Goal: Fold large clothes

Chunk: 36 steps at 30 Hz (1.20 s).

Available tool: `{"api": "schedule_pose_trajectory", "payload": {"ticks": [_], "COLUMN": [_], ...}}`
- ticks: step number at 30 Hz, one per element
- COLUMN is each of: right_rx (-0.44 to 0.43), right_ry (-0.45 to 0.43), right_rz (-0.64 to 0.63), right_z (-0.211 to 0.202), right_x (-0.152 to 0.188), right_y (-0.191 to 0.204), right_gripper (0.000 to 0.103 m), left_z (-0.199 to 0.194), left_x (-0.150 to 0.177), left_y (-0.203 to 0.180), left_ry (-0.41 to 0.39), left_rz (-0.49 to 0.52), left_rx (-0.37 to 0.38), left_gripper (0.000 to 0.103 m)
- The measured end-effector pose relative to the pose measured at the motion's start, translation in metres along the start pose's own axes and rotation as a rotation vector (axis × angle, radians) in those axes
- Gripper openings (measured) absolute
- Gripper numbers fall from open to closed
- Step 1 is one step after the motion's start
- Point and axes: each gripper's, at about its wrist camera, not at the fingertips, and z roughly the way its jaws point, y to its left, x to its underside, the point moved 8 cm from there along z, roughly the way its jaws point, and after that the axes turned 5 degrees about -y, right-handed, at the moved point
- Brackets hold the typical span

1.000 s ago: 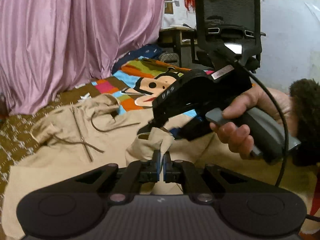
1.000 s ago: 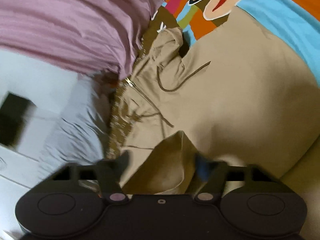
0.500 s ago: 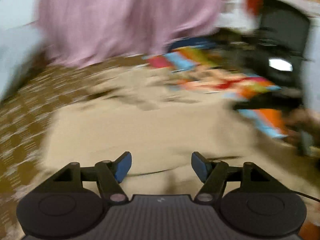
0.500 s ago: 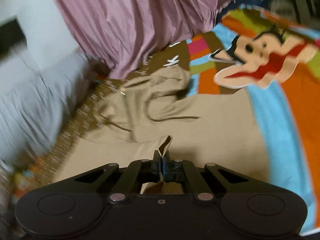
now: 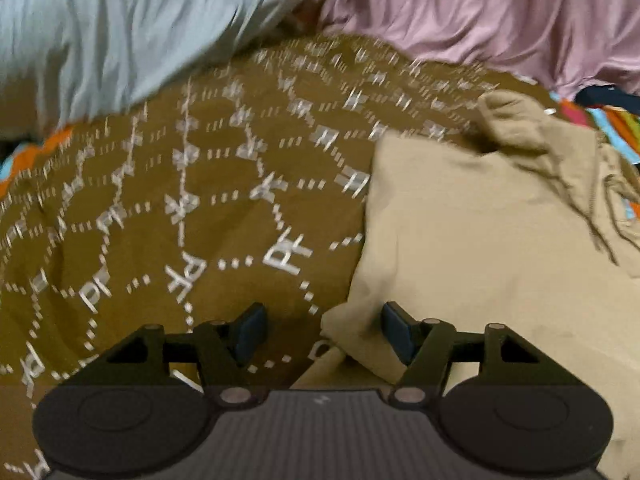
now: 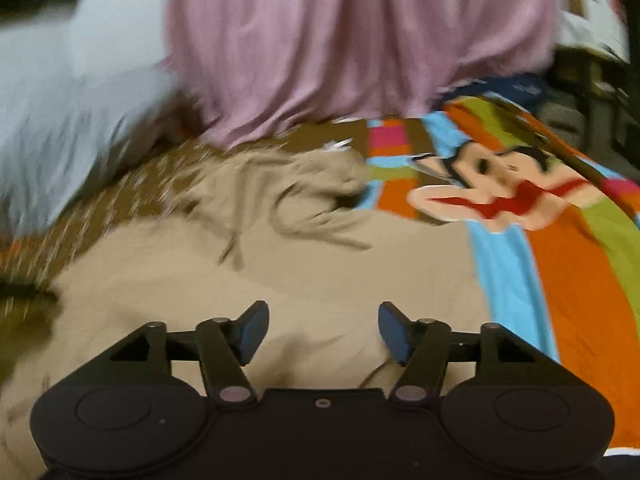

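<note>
Fabric fills both views: a tan hooded garment [image 5: 480,220] lies spread on a bed, over a brown bedspread [image 5: 180,220] and partly over a bright cartoon blanket [image 6: 560,260]. The hood [image 6: 304,176] and its drawcord [image 6: 316,232] lie bunched toward the far side of the bed, close to the foot of a pink curtain [image 6: 352,40]. In the left wrist view the garment's left edge runs down the brown bedspread, and a folded corner of it sits low, between the blue pads.

The left gripper [image 5: 323,330] has its jaws apart, having just closed in slightly; the tan corner lies between them without the pads pressing on it. The right gripper [image 6: 320,330] also has its jaws apart, having just been opening, with only flat tan cloth beneath and nothing clamped.

The brown bedspread carries a repeating white monogram inside dotted hexagons; the letters look like "PF" or "PK", but blur keeps me from telling which. The blanket shows a cartoon monkey face with a red mouth. A pale grey pillow [image 5: 112,28] lies at the bed's far left corner.
</note>
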Motion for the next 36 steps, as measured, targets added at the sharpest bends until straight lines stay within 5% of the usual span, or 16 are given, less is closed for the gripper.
{"api": "schedule_pose_trajectory", "payload": {"ticks": [3, 7, 11, 14, 18, 23, 29, 36], "right_rx": [0.034, 0.056, 0.059, 0.054, 0.027, -0.002, 0.036, 0.043], "right_ry": [0.082, 0.092, 0.095, 0.136, 0.087, 0.027, 0.15, 0.221], "right_rz": [-0.088, -0.012, 0.006, 0.028, 0.04, -0.046, 0.033, 0.345], "right_z": [0.018, 0.024, 0.013, 0.016, -0.023, -0.09, -0.155, -0.207], "right_x": [0.026, 0.035, 0.035, 0.038, 0.028, 0.026, 0.068, 0.103], "right_y": [0.01, 0.0, 0.0, -0.004, -0.001, 0.002, -0.024, -0.076], "right_gripper": [0.066, 0.066, 0.068, 0.068, 0.072, 0.092, 0.093, 0.089], "left_z": [0.004, -0.004, -0.01, -0.025, -0.067, -0.129, -0.155, -0.165], "left_x": [0.001, -0.002, 0.008, 0.009, 0.014, 0.041, 0.091, 0.128], "left_y": [0.0, 0.004, 0.005, 0.012, 0.02, 0.028, 0.063, 0.101], "left_ry": [-0.028, -0.033, -0.023, -0.007, -0.048, -0.096, 0.053, 0.199], "left_rz": [0.026, 0.013, 0.08, 0.016, 0.009, 0.139, 0.195, 0.112], "left_rx": [-0.02, -0.009, -0.037, -0.033, -0.001, 0.057, 0.123, 0.213], "left_gripper": [0.068, 0.066, 0.076, 0.079, 0.09, 0.098, 0.096, 0.082]}}
